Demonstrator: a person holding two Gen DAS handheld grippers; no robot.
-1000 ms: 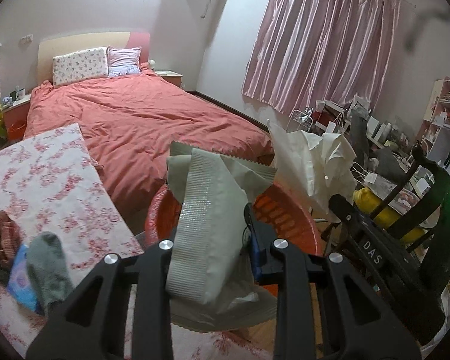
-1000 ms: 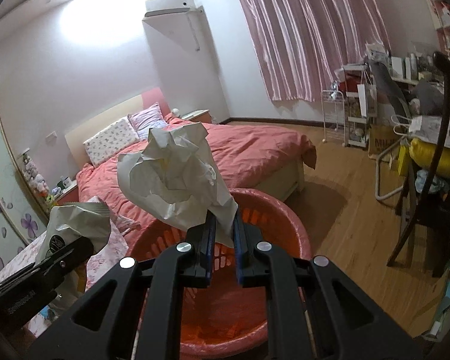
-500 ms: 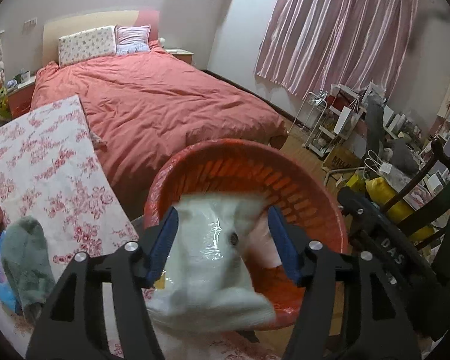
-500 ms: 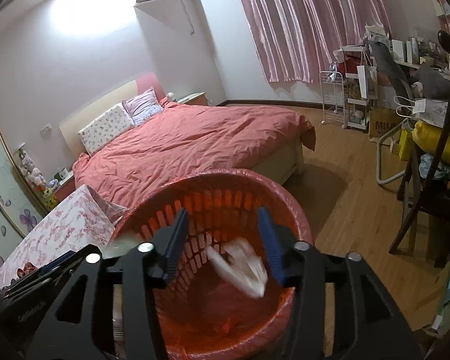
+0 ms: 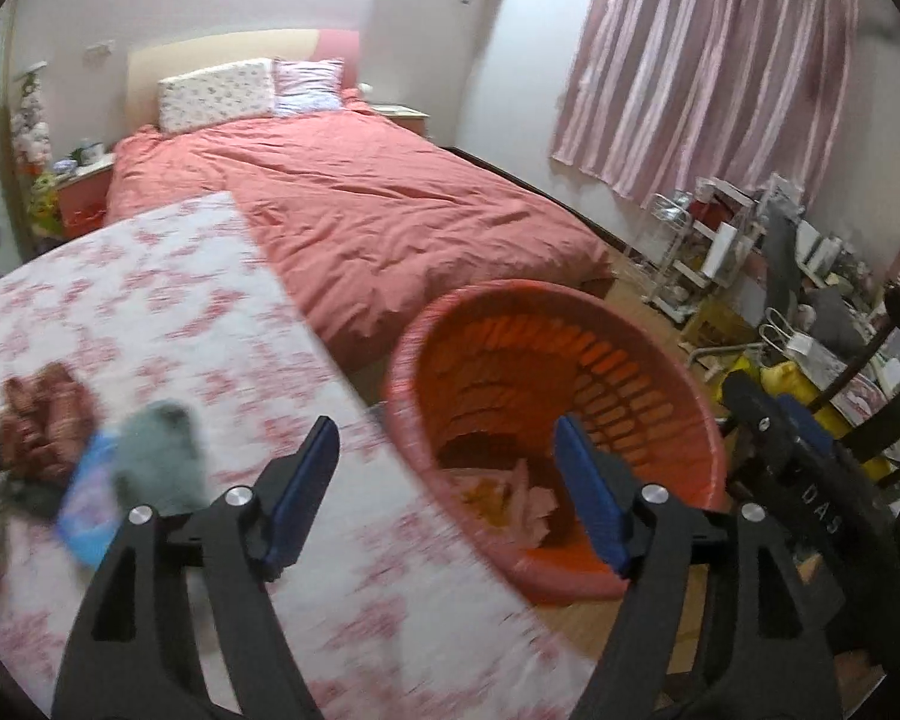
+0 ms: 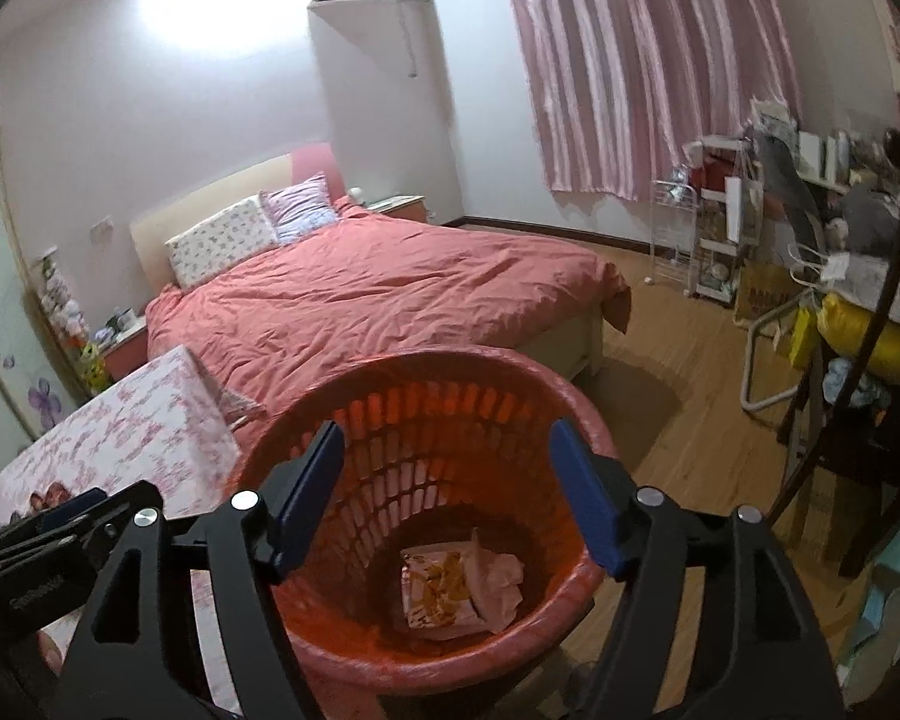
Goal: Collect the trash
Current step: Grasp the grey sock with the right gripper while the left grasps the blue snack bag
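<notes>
An orange-red plastic basket stands on the floor by the table; it also shows in the left wrist view. A snack wrapper and crumpled paper lie at its bottom, and they show in the left wrist view. My right gripper is open and empty above the basket. My left gripper is open and empty over the table edge beside the basket. On the floral-cloth table lie a grey-green sock, a blue packet and a reddish cloth, all blurred.
A bed with a red duvet lies beyond the basket. A dark wooden chair and cluttered shelves stand to the right. Wooden floor lies between the bed and the chair. The other gripper shows at the right of the left wrist view.
Both grippers opened and dropped their loads: the wrapper and crumpled paper fell into the basket. The left gripper has since swung left towards the table.
</notes>
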